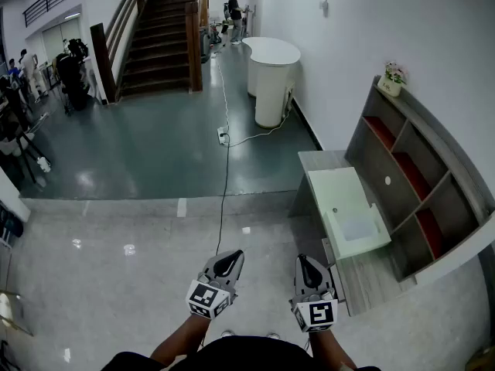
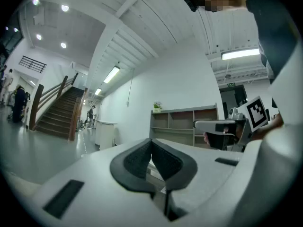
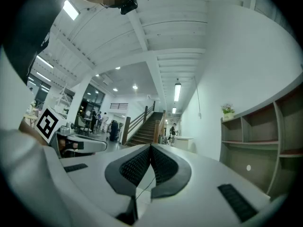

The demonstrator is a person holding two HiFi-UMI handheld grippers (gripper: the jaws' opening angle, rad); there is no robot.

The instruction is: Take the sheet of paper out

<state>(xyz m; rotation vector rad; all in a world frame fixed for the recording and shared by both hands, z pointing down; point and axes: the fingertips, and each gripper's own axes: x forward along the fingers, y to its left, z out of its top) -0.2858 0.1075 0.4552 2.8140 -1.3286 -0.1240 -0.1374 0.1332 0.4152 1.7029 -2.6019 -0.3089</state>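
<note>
A grey desk (image 1: 363,273) stands against the right wall with a pale green-white top panel (image 1: 340,195). A lighter rectangle (image 1: 358,228) on its near part looks like the sheet of paper, though it is too small to be sure. Both grippers are held level at the bottom of the head view, short of the desk and to its left. My left gripper (image 1: 230,255) (image 2: 151,143) is shut with nothing between its pads. My right gripper (image 1: 304,260) (image 3: 151,148) is also shut and empty. Each gripper view shows the other gripper beside it.
An open grey shelf unit (image 1: 414,184) with red-backed compartments stands behind the desk, a small flower pot (image 1: 392,78) on top. A white rounded counter (image 1: 272,72) stands further along the wall. A cable (image 1: 225,176) runs over the glossy floor. A staircase (image 1: 155,29) and people are far off.
</note>
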